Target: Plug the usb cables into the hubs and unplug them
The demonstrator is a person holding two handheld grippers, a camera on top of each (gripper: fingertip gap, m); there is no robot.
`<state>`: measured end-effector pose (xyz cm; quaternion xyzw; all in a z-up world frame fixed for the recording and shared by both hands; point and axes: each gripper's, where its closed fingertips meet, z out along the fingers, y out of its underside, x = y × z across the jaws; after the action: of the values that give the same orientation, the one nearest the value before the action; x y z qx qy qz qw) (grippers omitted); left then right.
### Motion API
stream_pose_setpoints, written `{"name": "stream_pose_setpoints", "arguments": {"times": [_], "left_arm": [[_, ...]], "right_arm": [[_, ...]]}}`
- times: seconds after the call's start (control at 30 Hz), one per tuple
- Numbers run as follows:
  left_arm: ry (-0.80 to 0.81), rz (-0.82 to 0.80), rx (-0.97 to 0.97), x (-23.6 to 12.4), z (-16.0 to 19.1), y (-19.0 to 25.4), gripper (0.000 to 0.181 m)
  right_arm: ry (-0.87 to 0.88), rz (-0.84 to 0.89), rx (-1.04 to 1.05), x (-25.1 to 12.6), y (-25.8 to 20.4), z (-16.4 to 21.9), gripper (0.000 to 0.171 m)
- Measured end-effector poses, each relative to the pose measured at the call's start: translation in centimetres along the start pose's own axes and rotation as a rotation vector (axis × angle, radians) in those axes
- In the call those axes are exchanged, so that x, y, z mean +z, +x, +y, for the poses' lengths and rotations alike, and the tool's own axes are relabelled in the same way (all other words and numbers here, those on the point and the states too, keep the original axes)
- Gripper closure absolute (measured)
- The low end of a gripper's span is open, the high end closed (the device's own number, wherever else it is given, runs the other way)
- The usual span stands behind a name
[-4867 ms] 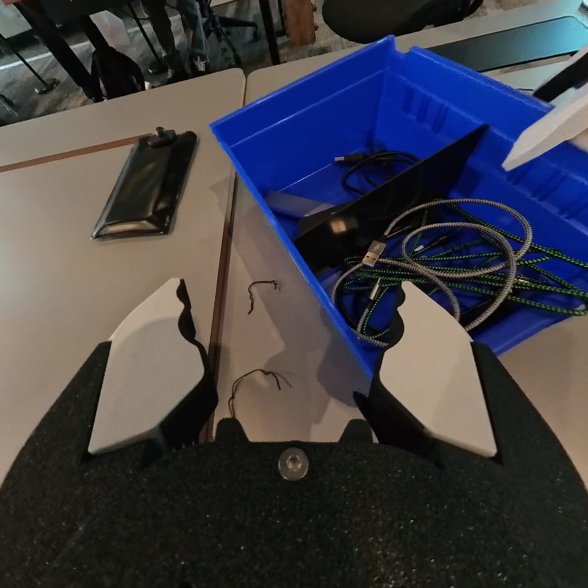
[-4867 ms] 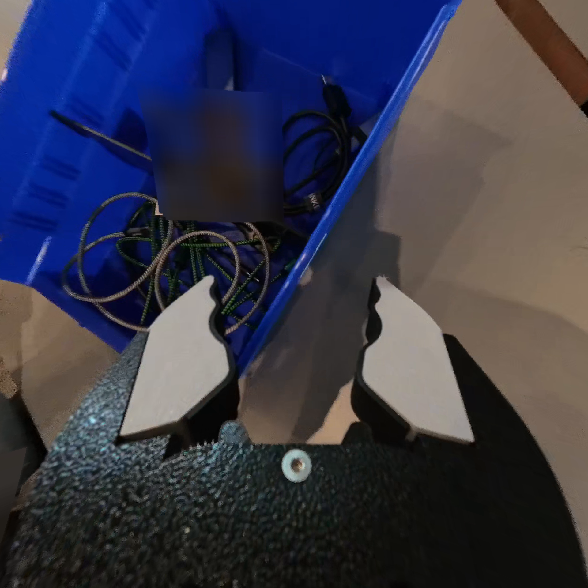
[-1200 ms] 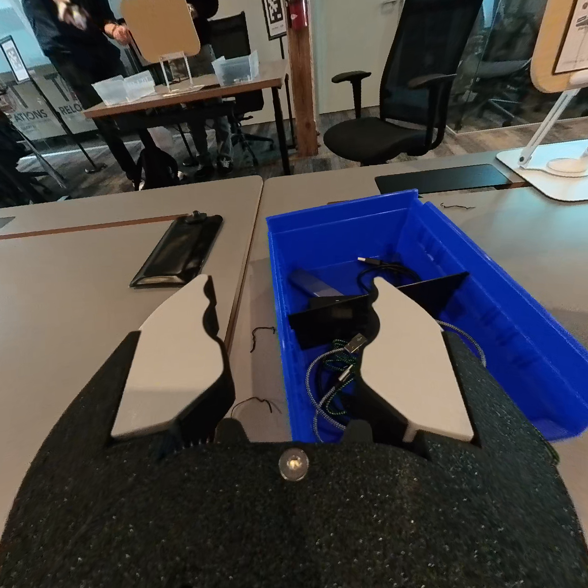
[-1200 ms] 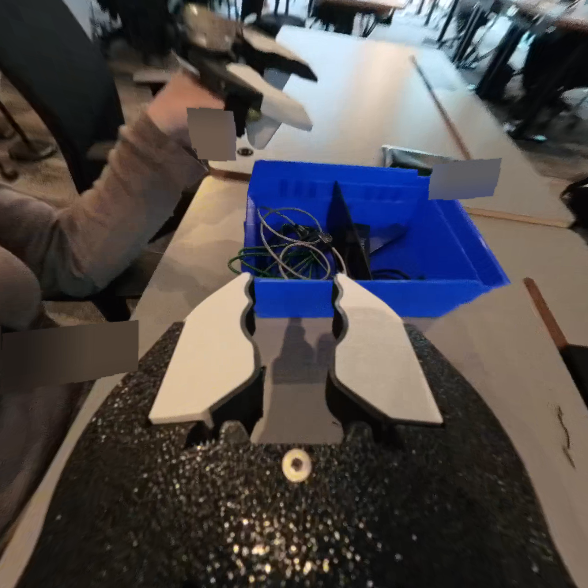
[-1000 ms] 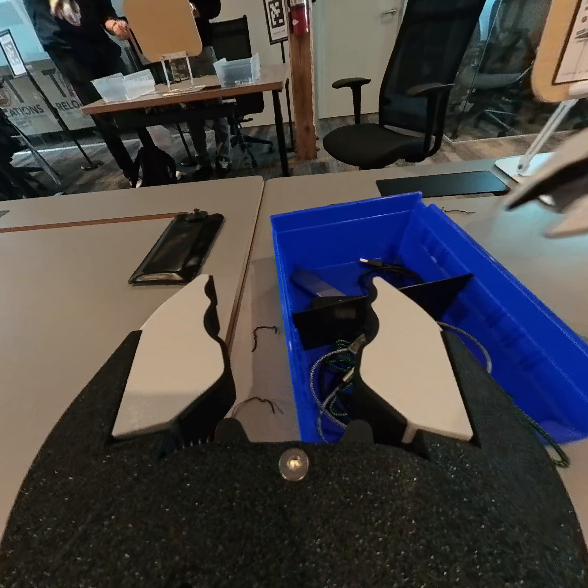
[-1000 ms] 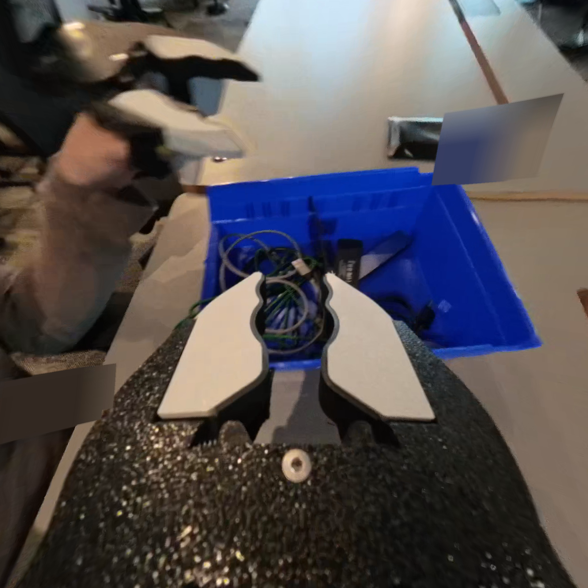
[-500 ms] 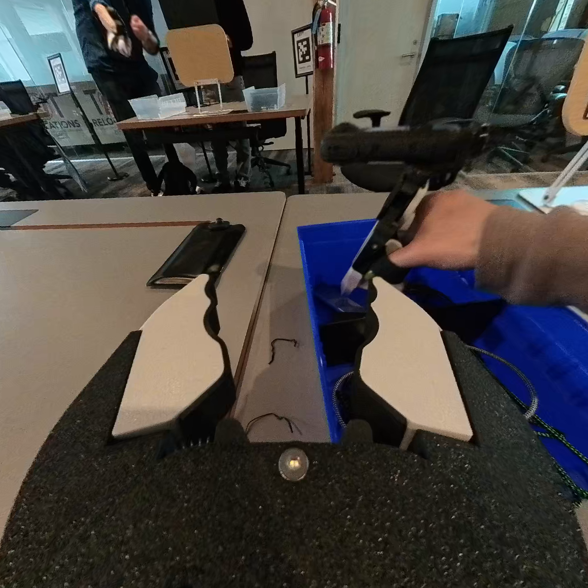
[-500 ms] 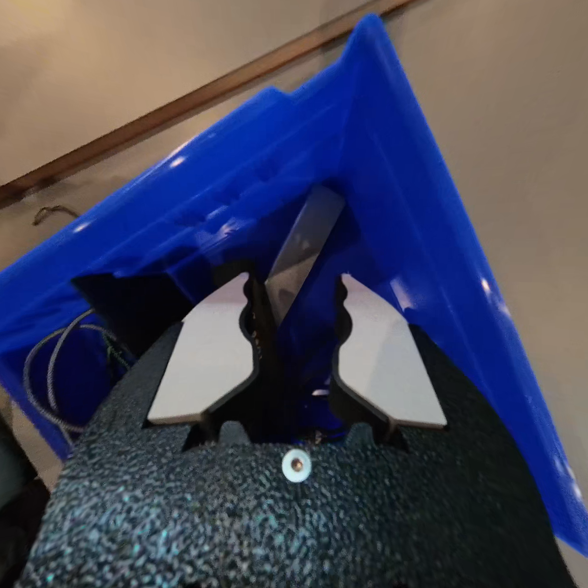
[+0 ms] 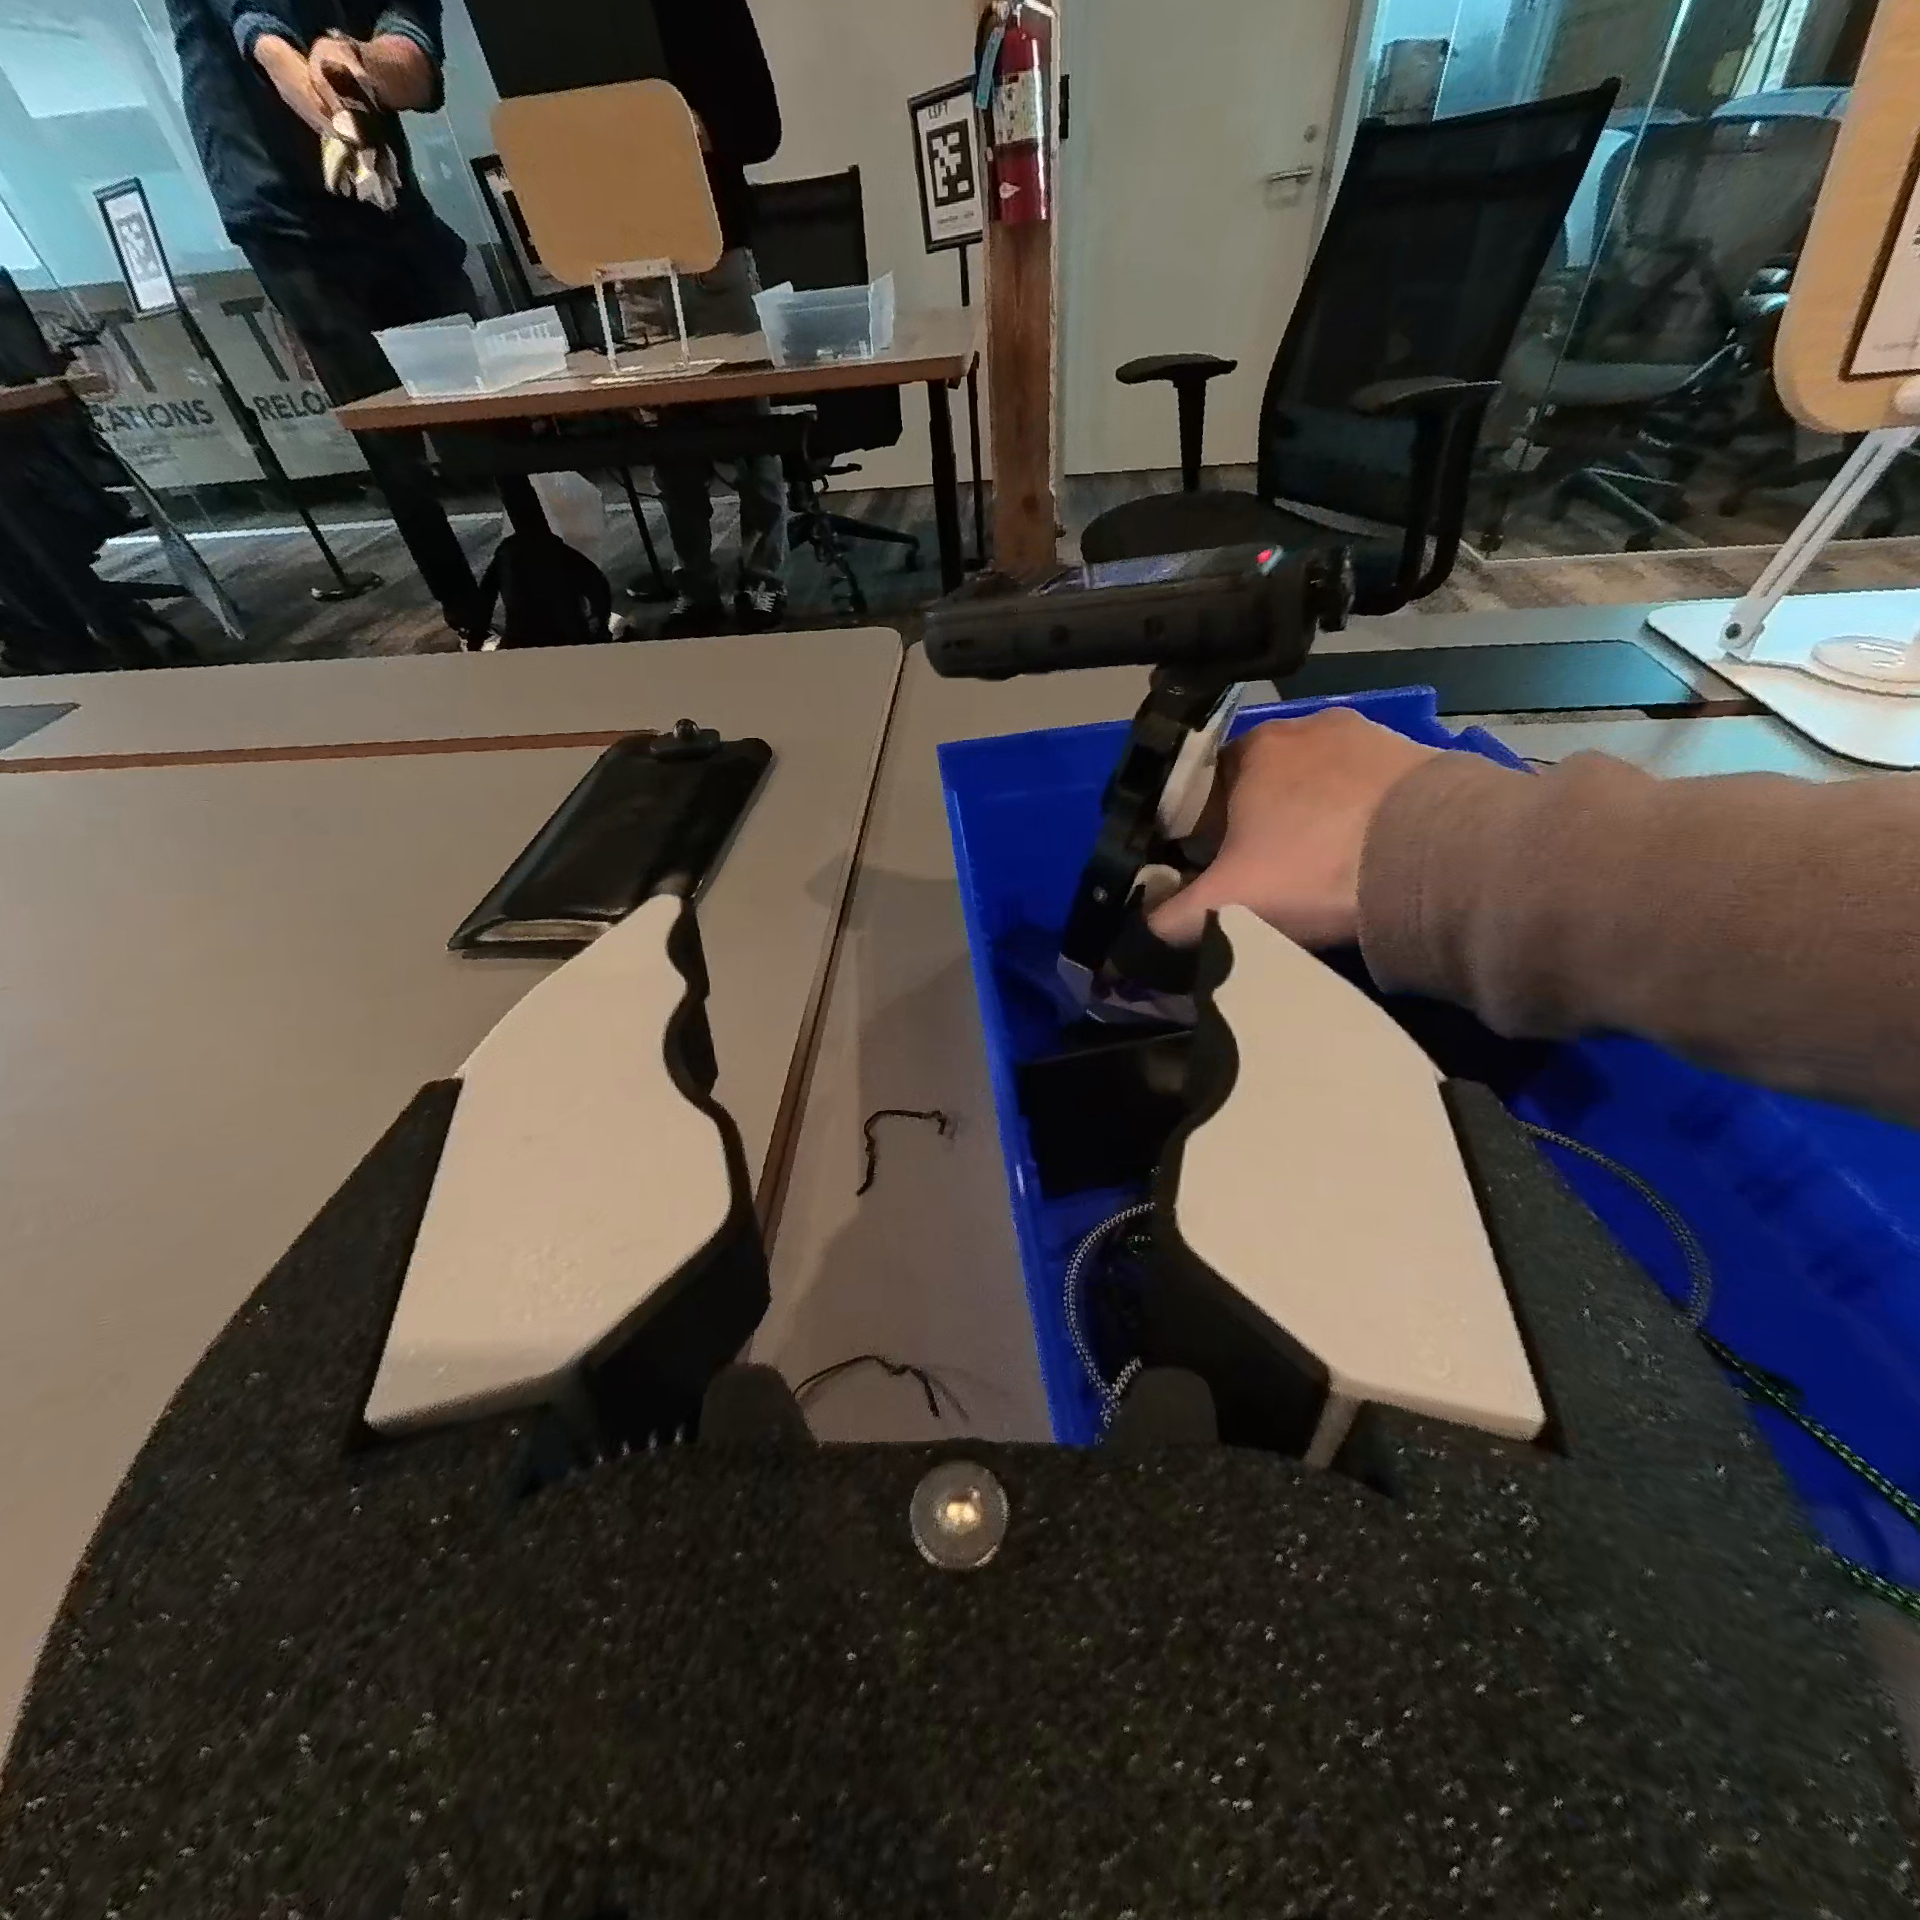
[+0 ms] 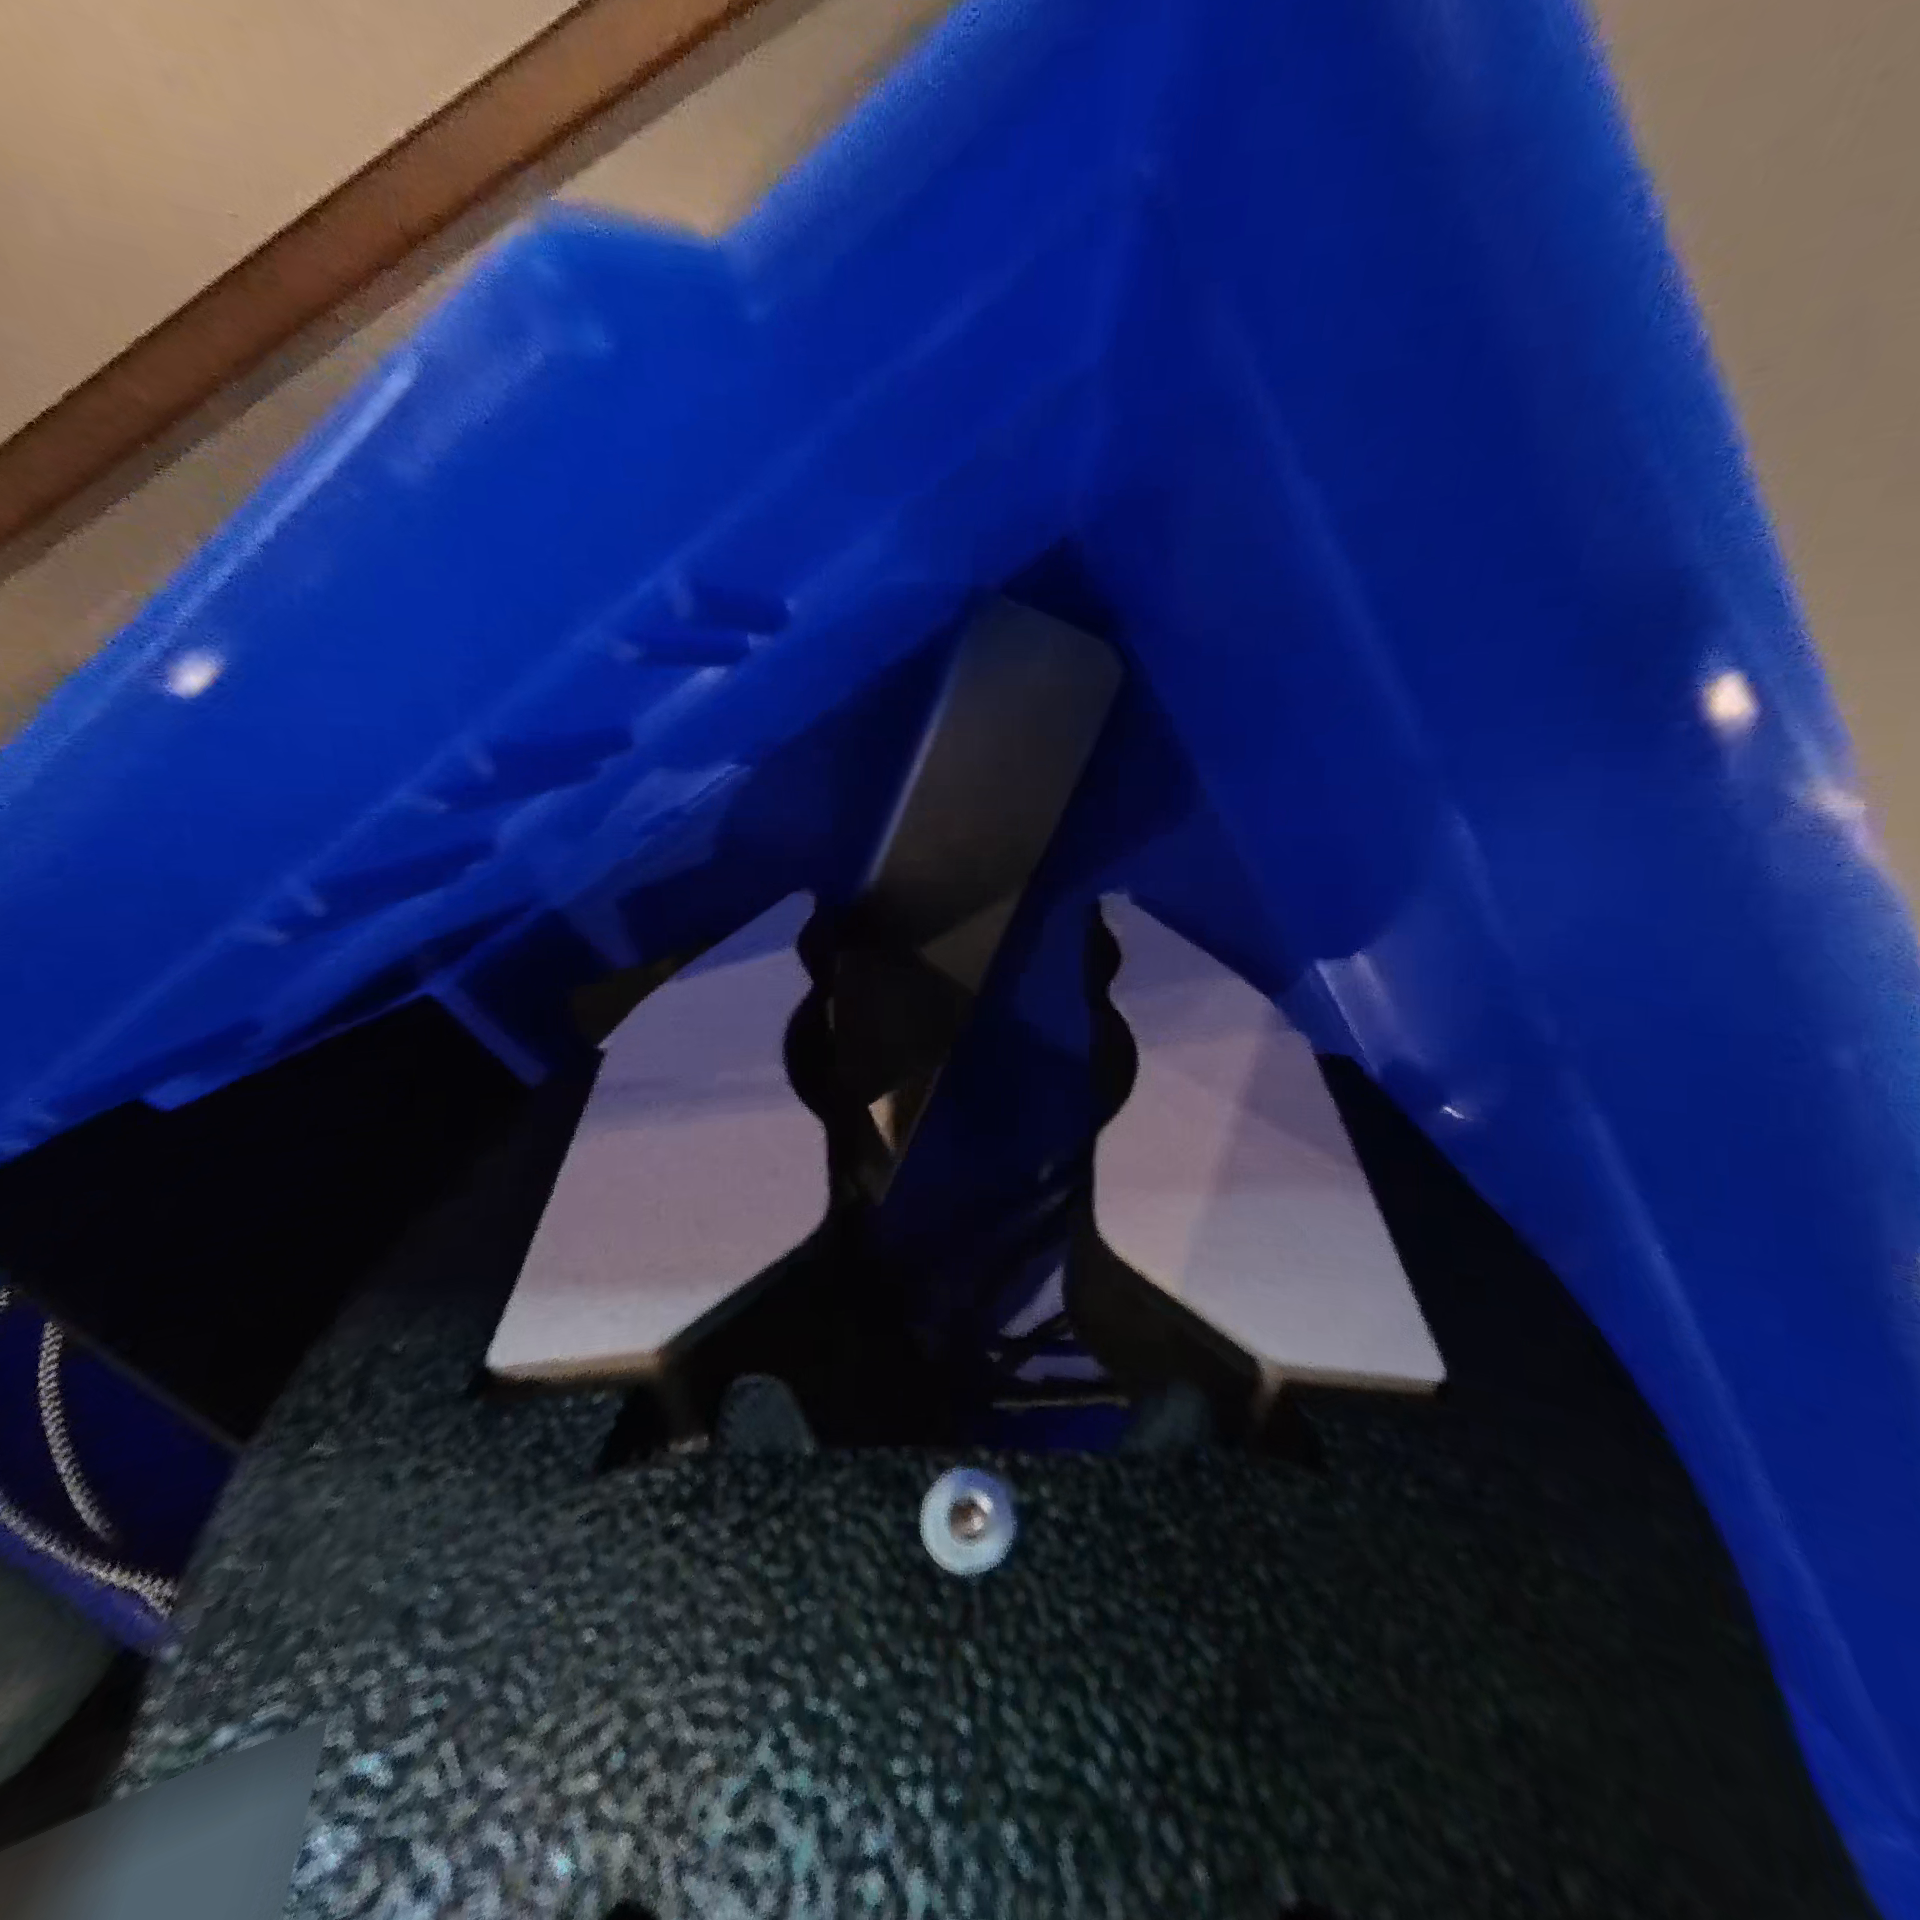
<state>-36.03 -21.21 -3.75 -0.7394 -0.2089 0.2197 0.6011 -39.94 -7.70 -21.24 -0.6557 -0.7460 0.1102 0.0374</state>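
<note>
A blue bin [image 9: 1039, 758] sits on the grey table, split by a black divider [image 9: 1101, 1101]. A braided cable [image 9: 1101, 1268] lies in its near compartment. My left gripper [image 9: 945, 925] is open and empty, low over the table at the bin's left wall. A hand holds my right gripper [image 9: 1122, 914] tipped down into the far compartment. In the right wrist view my right gripper [image 10: 956, 920] is open, deep in a corner of the bin [image 10: 1351, 520]. A grey hub [image 10: 977, 790] leans in that corner, its lower end between the jaws, with a gap on the right side.
A flat black case [image 9: 613, 842] lies on the left table half. Loose black threads [image 9: 894, 1132] lie by the bin. A black pad [image 9: 1486, 675] and a white stand base [image 9: 1766, 644] sit behind. An office chair [image 9: 1382, 395] and people at a far table stand beyond. The grippers' ends are close to 25 cm from one another.
My right gripper has come from above the bin's near end down into its far corner, closing in around the grey hub. The left gripper has shifted only slightly.
</note>
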Motion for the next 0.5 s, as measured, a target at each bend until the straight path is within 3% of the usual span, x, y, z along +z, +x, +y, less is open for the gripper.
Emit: {"name": "stream_pose_setpoints", "arguments": {"times": [0.1,0.5], "left_arm": [[-0.017,0.0,0.007,0.17,0.27,0.09,0.092],[-0.03,0.002,0.011,0.35,0.51,0.12,0.092]], "right_arm": [[-0.002,-0.009,-0.013,0.08,-0.47,-0.17,0.137],[0.038,-0.044,-0.003,0.02,-0.52,-0.27,0.138]]}}
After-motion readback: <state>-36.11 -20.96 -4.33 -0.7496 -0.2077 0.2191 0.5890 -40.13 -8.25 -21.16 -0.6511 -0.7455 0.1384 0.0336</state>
